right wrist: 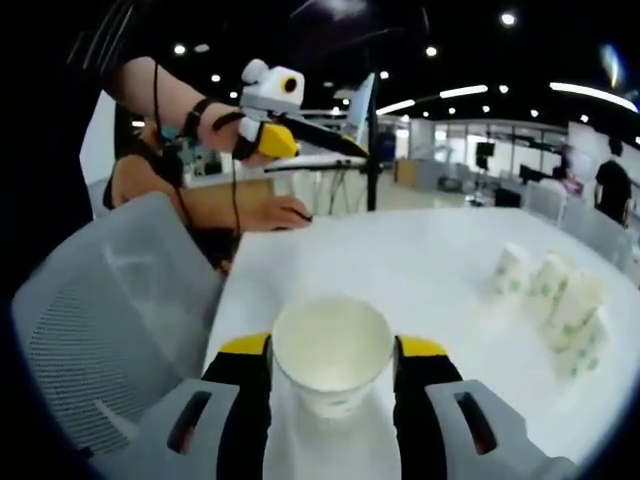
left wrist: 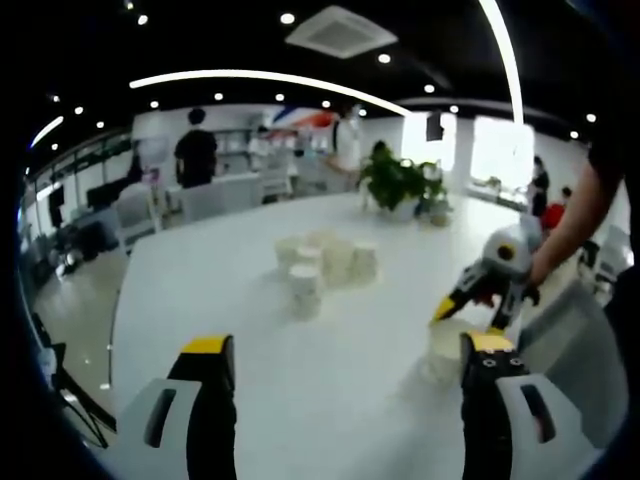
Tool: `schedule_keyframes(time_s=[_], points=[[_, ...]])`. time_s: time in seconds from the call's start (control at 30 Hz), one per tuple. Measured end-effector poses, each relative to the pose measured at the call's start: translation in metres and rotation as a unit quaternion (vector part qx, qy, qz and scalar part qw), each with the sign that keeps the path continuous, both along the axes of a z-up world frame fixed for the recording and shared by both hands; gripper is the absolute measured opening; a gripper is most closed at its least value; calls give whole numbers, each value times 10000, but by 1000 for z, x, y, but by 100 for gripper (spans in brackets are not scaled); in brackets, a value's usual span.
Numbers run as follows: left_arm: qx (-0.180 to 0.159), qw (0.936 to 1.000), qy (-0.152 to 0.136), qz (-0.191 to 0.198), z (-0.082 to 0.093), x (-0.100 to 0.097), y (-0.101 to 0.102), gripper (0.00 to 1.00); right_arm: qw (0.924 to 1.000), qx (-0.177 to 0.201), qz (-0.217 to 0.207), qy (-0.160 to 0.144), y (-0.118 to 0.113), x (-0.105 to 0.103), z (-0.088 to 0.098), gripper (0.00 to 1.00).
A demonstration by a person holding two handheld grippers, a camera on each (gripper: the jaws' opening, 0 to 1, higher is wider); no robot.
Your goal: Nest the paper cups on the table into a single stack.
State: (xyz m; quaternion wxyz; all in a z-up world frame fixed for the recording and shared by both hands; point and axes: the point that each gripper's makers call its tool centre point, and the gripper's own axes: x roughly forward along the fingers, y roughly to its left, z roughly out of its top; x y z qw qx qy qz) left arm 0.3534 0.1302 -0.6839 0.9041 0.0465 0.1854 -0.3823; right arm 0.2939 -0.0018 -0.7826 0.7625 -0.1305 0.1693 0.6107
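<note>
Right hand-held gripper (right wrist: 332, 362) seemingly pinches a smooth round paper cup (right wrist: 331, 353); left hand-held gripper (left wrist: 340, 358) spread

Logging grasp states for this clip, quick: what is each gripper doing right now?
Left gripper: open, holding nothing, white table between its jaws.
Right gripper: jaws either side of an upright white paper cup; whether it grips it cannot be told.

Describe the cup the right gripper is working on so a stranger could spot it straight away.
Start at the big white table and go to the edge beside the grey mesh chair. There an upright, open-mouthed white paper cup sits between the yellow-tipped jaws of the right gripper. It stands alone, whereas the other cups cluster together farther along the table.
</note>
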Motion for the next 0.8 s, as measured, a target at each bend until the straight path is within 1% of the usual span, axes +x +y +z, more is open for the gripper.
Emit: schedule_keyframes(time_s=[0.3, 0.63, 0.8], points=[[-9, 10000, -4, 7, 2, -2, 0, 93, 10000, 5, -11, 5, 0, -3, 1, 46], [-6, 10000, -27, 30, 3, -4, 1, 93, 10000, 29, -66, -34, 1, -3, 3, 52], [-33, 10000, -41, 29, 4, -4, 1, 93, 10000, 56, -71, -39, 2, -4, 8, 51]])
